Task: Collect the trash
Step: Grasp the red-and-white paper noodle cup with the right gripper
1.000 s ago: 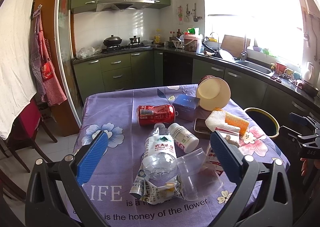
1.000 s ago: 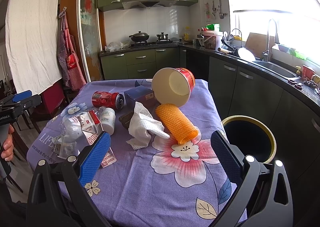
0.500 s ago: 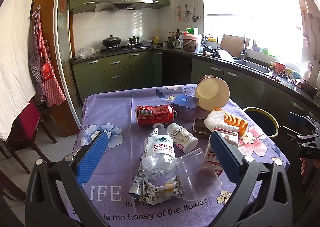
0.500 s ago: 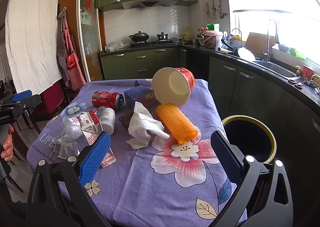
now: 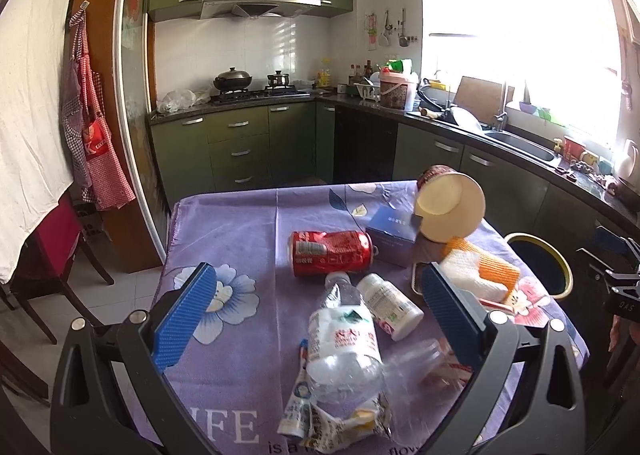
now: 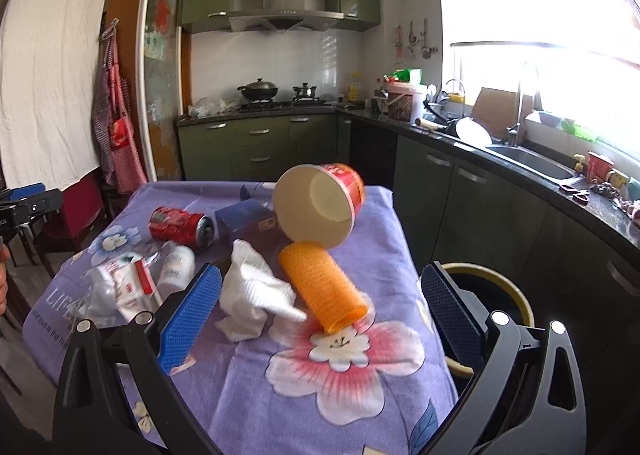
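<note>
Room: a kitchen with green cabinets, a bright window over the sink, and a counter [image 5: 224,223] under a purple flowered cloth, littered with trash.
Left tool [image 5: 316,319]: released, blue pads spread wide, nothing between them — it hovers over the near edge of the cloth.
Ahead of the left tool: a crushed clear water bottle [image 5: 344,339] lies between the pads' line of sight, a torn wrapper [image 5: 320,419] just nearer, a small white pill bottle [image 5: 390,311] just to its right, a red soda can [image 5: 330,253] farther off.
Right tool [image 6: 320,319]: also released and empty, above the cloth's other side.
Ahead of the right tool: crumpled white tissue [image 6: 252,299] toward its left pad, an orange foam net sleeve [image 6: 320,287] dead ahead, a tipped paper noodle bowl [image 6: 320,207] beyond it.
Bin [image 6: 500,291]: dark, yellow-rimmed, on the floor just behind the right pad, beside the counter.
Step in hand: likely choosing a first piece. I would take the sleeve across its width with the right tool — it is light and will squash, so close gently — then swing right to the bin.
</note>
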`<state>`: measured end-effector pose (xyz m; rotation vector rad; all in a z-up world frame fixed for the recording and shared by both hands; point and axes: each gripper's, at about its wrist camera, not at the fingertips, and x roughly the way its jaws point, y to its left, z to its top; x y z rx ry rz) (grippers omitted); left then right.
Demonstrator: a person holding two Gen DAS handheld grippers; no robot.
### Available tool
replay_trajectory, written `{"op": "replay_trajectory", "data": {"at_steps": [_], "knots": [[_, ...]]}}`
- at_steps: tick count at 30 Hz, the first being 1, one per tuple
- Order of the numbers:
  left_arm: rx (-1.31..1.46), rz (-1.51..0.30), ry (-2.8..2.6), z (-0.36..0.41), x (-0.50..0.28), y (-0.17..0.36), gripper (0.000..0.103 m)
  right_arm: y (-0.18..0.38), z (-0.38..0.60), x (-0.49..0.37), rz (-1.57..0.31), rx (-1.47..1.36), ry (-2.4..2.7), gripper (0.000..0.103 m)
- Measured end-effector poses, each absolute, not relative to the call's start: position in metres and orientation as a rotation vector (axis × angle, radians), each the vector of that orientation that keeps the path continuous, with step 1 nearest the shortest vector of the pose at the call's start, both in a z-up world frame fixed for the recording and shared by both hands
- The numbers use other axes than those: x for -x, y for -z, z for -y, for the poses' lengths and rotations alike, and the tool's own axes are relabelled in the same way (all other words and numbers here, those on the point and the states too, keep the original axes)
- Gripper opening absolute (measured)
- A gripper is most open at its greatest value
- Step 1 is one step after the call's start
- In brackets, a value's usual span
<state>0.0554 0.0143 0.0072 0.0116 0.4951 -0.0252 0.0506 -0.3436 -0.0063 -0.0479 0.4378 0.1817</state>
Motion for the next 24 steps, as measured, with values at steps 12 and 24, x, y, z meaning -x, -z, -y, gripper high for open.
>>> {"op": "replay_trajectory", "data": {"at_steps": [12,24], "knots": [[0.015,-0.492,-0.03,-0.043,-0.189,0.0,0.097,0.018,0.326,-0.214,-0.514,0.134,-0.126,0.063],[0.114,-0.596,-0.067,-0.068,-0.265,0.057,0.097,0.078,0.298,-0.333,-0.632,0.24,-0.025,0.035]]}}
